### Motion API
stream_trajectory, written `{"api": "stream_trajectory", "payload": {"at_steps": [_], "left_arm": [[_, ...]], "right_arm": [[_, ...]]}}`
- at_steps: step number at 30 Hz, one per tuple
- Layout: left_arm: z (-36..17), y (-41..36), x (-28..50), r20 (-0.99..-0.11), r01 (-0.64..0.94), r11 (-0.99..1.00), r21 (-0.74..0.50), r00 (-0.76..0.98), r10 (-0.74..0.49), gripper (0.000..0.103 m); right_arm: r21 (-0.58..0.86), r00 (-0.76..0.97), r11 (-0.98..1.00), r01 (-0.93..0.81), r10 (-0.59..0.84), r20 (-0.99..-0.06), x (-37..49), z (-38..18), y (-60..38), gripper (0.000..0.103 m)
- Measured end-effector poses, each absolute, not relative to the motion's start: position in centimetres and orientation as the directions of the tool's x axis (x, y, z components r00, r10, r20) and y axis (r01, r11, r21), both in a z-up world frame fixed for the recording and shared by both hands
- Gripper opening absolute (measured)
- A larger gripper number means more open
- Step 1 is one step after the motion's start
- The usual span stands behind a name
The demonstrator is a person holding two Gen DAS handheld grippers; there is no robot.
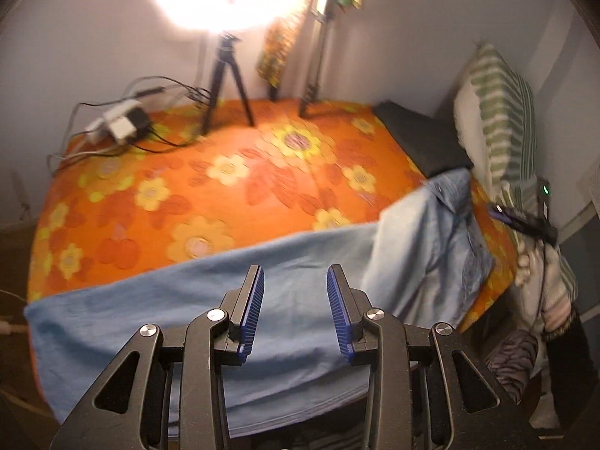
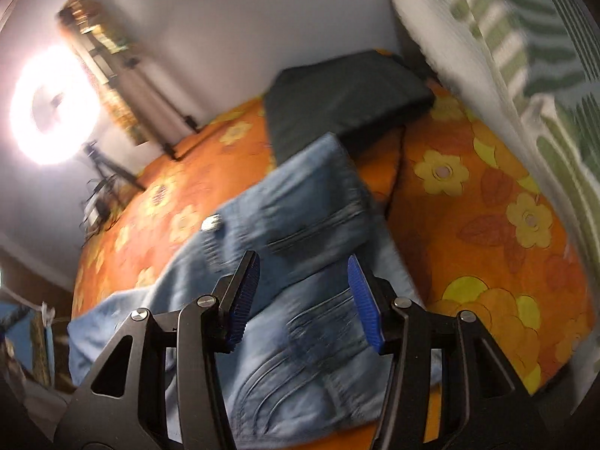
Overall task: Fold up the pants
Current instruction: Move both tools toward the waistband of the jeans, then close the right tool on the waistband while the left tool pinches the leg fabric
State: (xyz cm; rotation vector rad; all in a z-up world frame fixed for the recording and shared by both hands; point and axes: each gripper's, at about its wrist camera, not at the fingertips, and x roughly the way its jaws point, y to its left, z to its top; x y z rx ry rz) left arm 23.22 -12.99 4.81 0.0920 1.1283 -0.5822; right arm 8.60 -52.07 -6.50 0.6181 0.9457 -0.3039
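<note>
Light blue jeans (image 1: 180, 311) lie stretched along the near edge of the bed, the legs running left. Their waist end (image 1: 446, 232) is bunched up at the right. My left gripper (image 1: 295, 273) hovers over the leg part, open, with nothing between its blue pads (image 1: 255, 300). In the right wrist view the jeans' waist (image 2: 307, 210) shows a metal button (image 2: 212, 223) and the zipper fly. My right gripper (image 2: 303, 262) is above it, open, its pads apart from the cloth. Both views are motion-blurred.
The bed has an orange flowered sheet (image 1: 225, 172). A ring light on a tripod (image 1: 225, 75), a power strip with cables (image 1: 120, 123) and a second stand (image 1: 315, 75) are at the far side. A dark flat cushion (image 1: 423, 138) and a green-striped pillow (image 1: 502, 112) are at the right.
</note>
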Motion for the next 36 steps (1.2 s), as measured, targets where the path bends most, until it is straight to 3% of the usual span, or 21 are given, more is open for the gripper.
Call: {"api": "stream_trajectory", "payload": {"at_steps": [3,12,19,24,26,27,28,30,36], "left_arm": [[2.4,-15.1,21.5,-0.882,0.518,0.827,-0.218,0.257,-0.394,0.041],[-4.2,-20.9,16.0,-0.894,0.635,0.739,-0.224,0.167,-0.415,0.043],[-6.7,-24.4,12.3,-0.910,0.761,0.648,-0.022,0.253,-0.328,0.044],[-8.3,-24.6,13.1,-0.919,0.751,0.660,0.014,0.270,-0.286,0.044],[-9.0,-24.9,13.0,-0.918,0.750,0.659,0.057,0.298,-0.260,0.044],[-9.1,-25.0,13.0,-0.918,0.752,0.656,0.070,0.307,-0.253,0.041],[-9.3,-25.0,13.0,-0.916,0.751,0.656,0.078,0.313,-0.249,0.036],[-9.3,-24.7,13.2,-0.914,0.746,0.663,0.060,0.309,-0.265,0.010],[-8.0,-23.6,14.1,-0.891,0.718,0.695,0.032,0.336,-0.306,0.004]], "right_arm": [[0.401,0.550,0.740,0.540,0.050,-0.834,9.3,-9.3,-53.9,0.052],[0.457,0.556,0.682,0.571,0.088,-0.826,9.9,-13.4,-55.7,0.052],[0.475,0.558,0.677,0.563,0.112,-0.822,11.1,-14.2,-55.7,0.052],[0.491,0.568,0.663,0.565,0.119,-0.815,11.8,-14.6,-55.9,0.051],[0.499,0.578,0.653,0.569,0.113,-0.808,11.8,-14.5,-55.9,0.035],[0.502,0.583,0.651,0.570,0.109,-0.805,11.9,-14.4,-55.9,0.017],[0.501,0.587,0.654,0.567,0.106,-0.802,11.9,-14.3,-55.9,0.011],[0.494,0.597,0.667,0.558,0.090,-0.797,11.9,-13.8,-55.7,0.008],[0.485,0.627,0.692,0.534,0.060,-0.777,11.4,-11.8,-55.4,0.005]]}}
